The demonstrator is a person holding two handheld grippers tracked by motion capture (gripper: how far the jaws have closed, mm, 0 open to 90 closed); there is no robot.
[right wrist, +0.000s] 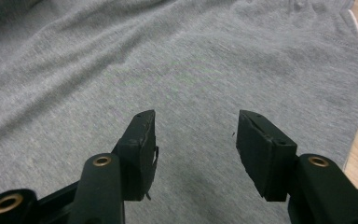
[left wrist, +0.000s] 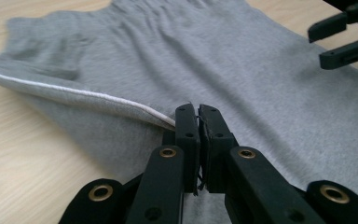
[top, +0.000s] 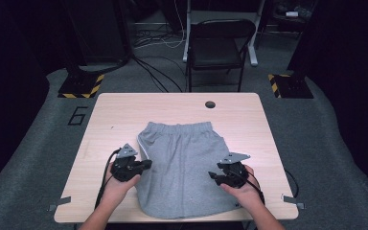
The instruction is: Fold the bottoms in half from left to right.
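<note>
A pair of grey shorts [top: 182,163] lies spread on the wooden table [top: 110,115], waistband toward the far edge and leg openings toward the person. The left tool [top: 146,165] sits at the shorts' left side, its jaws pinched together on the fabric just where the white-piped side seam [left wrist: 74,91] runs up to them; in the left gripper view the cloth is lifted into a fold along that seam, with the table showing beside it. The right tool [top: 214,176] is over the shorts' right half, held in the person's right hand [top: 243,189], its jaws standing apart with nothing between them, the grey fabric lying flat beneath. Beyond the table a dark folding chair [top: 220,40] stands on the grey floor.
</note>
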